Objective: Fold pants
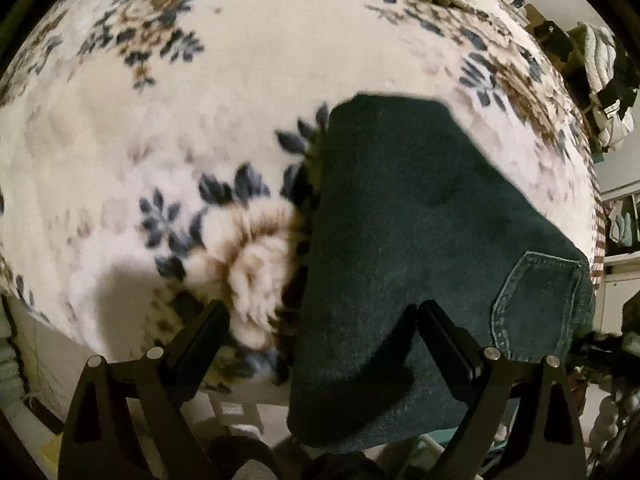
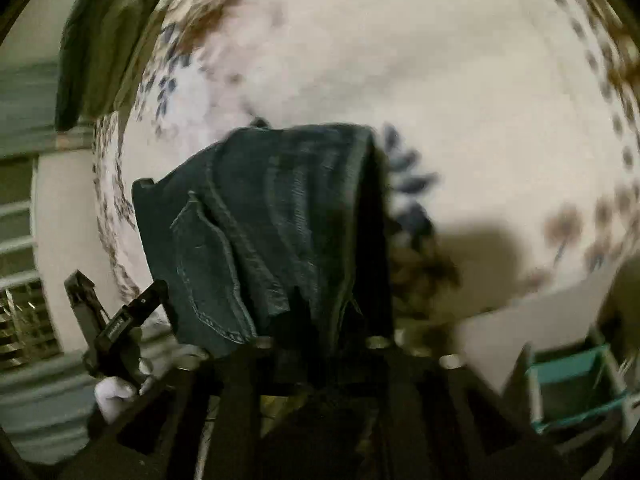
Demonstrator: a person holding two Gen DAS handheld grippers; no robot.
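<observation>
Dark blue jeans (image 1: 400, 216) lie folded on a floral blanket (image 1: 200, 100), with a back pocket (image 1: 536, 304) at the near right and the near edge hanging over the bed edge. My left gripper (image 1: 320, 316) is open; its right finger (image 1: 444, 340) rests on the jeans and its left finger (image 1: 200, 340) stands over the blanket. In the right wrist view the jeans (image 2: 280, 220) bunch up between my right gripper's fingers, which are shut on the denim (image 2: 316, 320). The left gripper (image 2: 116, 320) shows at the left there.
The blanket (image 2: 440, 80) covers the bed. Olive cloth (image 2: 104, 40) hangs at the far left corner. A teal-edged bin (image 2: 576, 388) stands beside the bed. Shelves with clothes (image 1: 600, 80) stand at the right.
</observation>
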